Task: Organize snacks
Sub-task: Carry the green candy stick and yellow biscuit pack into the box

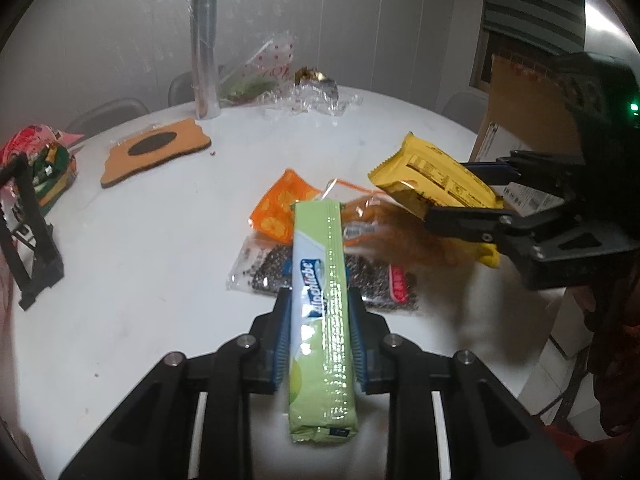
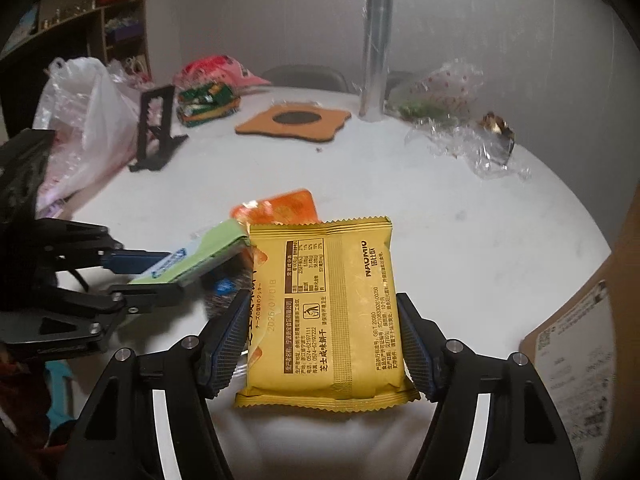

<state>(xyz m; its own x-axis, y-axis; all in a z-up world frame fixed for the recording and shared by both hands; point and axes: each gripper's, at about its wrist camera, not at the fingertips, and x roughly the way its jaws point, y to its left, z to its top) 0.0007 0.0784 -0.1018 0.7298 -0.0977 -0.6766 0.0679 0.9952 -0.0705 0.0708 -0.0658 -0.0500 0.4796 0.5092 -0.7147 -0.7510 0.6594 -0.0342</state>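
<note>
My left gripper is shut on a long green snack pack and holds it above the white table. My right gripper is shut on a yellow biscuit pack, also held above the table. In the left wrist view the right gripper comes in from the right with the yellow pack. In the right wrist view the left gripper holds the green pack at left. Below them lie an orange packet, a clear bag of dark seeds and a blurred orange-brown bag.
An orange cork mat, a tall silver roll, crumpled clear wrap and a black stand sit on the table. A bag of snacks lies at far left. A cardboard box stands at the right. A white plastic bag is at left.
</note>
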